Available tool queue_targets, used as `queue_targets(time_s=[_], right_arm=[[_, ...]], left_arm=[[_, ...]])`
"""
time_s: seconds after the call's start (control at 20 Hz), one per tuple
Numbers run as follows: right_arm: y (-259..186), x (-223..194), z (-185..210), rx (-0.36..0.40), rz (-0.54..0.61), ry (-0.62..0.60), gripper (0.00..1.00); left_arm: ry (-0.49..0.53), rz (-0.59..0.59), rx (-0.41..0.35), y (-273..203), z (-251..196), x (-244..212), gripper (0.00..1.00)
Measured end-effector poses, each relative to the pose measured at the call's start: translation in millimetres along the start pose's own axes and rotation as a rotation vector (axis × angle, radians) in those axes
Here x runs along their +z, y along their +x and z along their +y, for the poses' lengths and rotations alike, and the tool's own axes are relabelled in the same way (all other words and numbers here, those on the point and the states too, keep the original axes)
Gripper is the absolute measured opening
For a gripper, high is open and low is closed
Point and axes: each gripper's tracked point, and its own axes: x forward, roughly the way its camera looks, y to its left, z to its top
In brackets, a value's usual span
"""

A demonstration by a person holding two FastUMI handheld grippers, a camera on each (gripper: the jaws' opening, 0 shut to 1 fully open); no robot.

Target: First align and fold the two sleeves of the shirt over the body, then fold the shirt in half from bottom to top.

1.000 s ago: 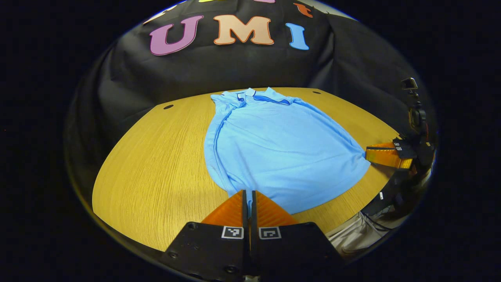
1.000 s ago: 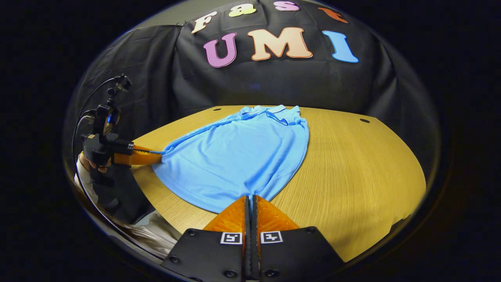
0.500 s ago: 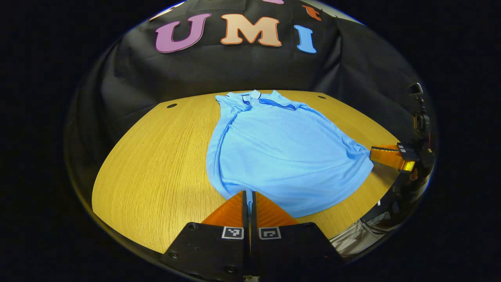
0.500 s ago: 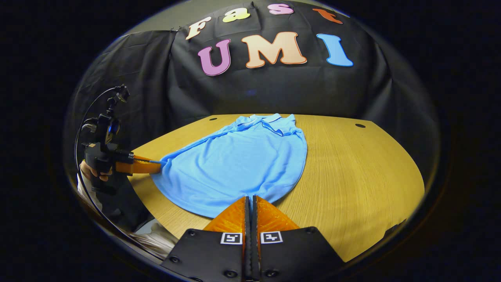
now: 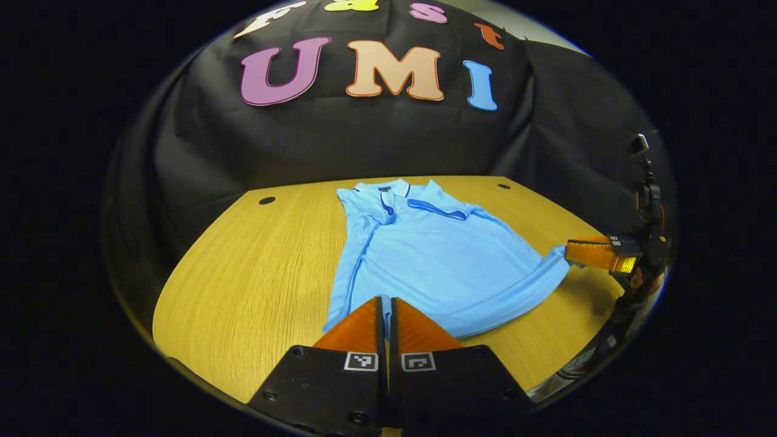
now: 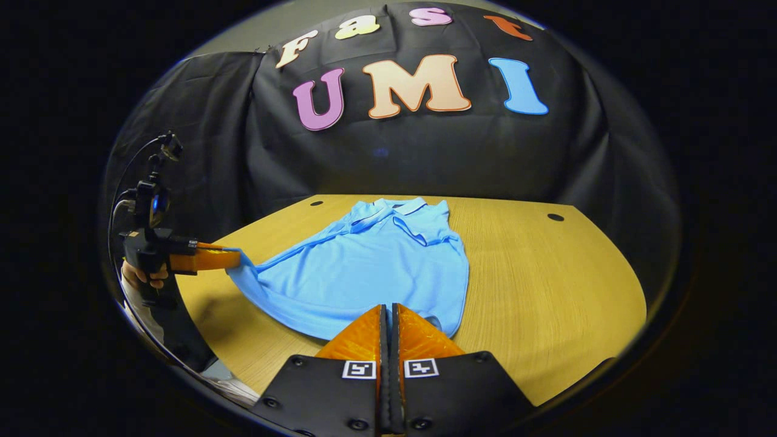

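Both bottom corners of the light blue short-sleeved polo shirt (image 5: 437, 255) have come up off the yellow wooden worktop (image 5: 255, 267) in the last second, so the hem hangs lifted while the collar end lies flat at the far side. The left hand-held gripper (image 5: 385, 303) is clamped on one hem corner, the right hand-held gripper (image 6: 388, 311) on the other. With the sleeves lying folded in, this looks like the bottom-to-top fold starting. No containers are about.
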Motion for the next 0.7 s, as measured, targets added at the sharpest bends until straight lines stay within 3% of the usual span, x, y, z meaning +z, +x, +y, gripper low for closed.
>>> queue_targets(time_s=[0.35,0.7], right_arm=[[65.3,47.2,-15.6,-0.032,0.021,0.005,0.02],[138.4,99.7,-32.7,-0.033,0.040,0.068,0.03]], left_arm=[[-0.004,-0.032,0.016,50.0,28.9,50.6,0.00],[-0.088,-0.081,0.052,108.1,62.9,105.5,0.00]])
